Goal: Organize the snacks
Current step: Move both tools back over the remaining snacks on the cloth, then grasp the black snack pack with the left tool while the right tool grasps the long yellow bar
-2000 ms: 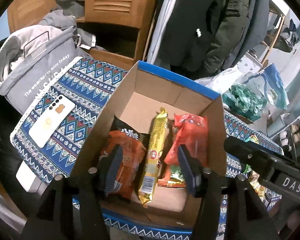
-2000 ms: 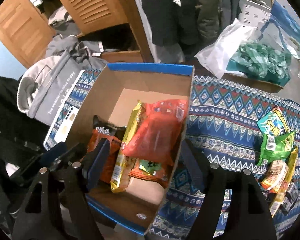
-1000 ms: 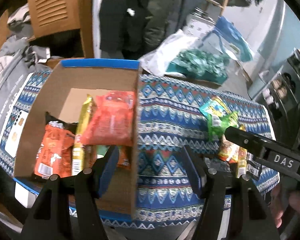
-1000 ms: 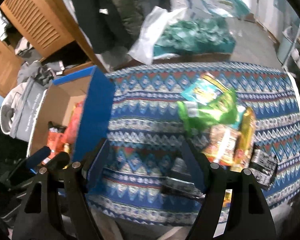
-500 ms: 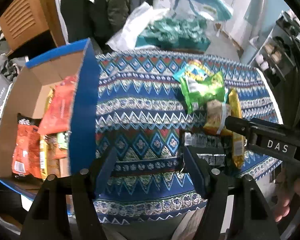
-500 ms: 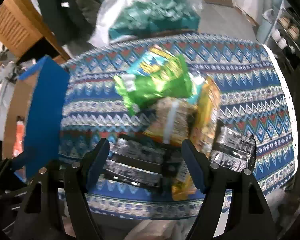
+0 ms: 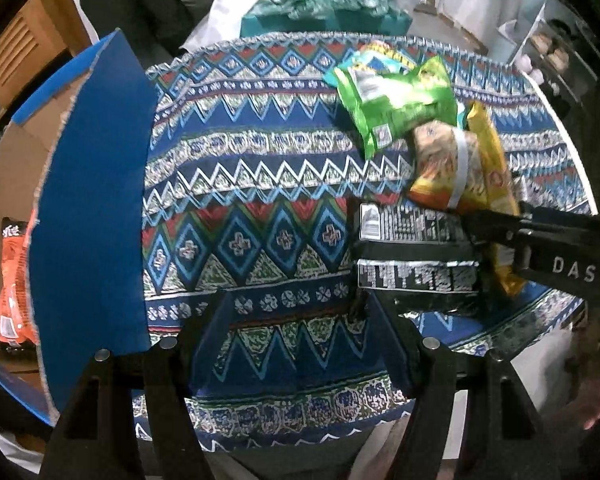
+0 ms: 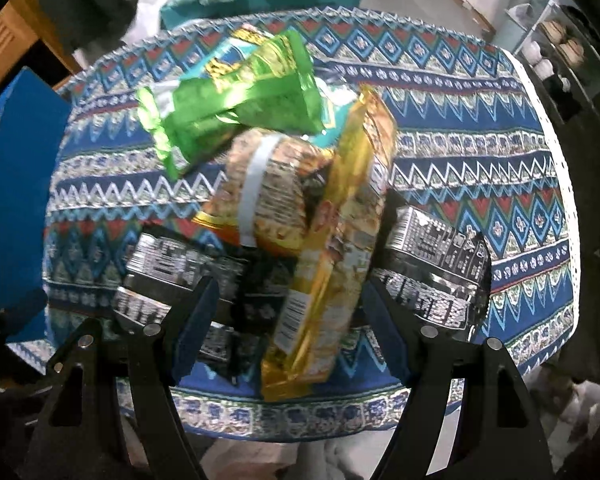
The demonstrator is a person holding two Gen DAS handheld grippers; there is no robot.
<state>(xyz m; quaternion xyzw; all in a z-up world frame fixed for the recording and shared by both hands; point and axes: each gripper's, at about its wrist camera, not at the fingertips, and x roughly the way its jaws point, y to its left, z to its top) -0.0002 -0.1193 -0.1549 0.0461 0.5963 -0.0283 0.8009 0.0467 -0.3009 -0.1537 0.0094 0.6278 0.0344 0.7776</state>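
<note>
With our right tool [image 8: 290, 322] wide and empty over the snack pile [image 8: 300, 216] at the table's [image 8: 500, 128] near right edge, we risk knocking the overhanging yellow packet [image 8: 336, 252] off; our left tool [image 7: 298, 340] gapes idle.

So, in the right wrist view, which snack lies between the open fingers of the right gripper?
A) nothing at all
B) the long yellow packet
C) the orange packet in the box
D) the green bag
B: the long yellow packet runs down between the spread fingers of the right gripper, which is not yet closed on it.

Blue box [image 7: 96, 200], zigzag blue/red tablecloth [image 7: 260, 208], green bag [image 8: 236, 108], gold pkt [image 8: 336, 248], black/silver pkts [image 7: 416, 256].
</note>
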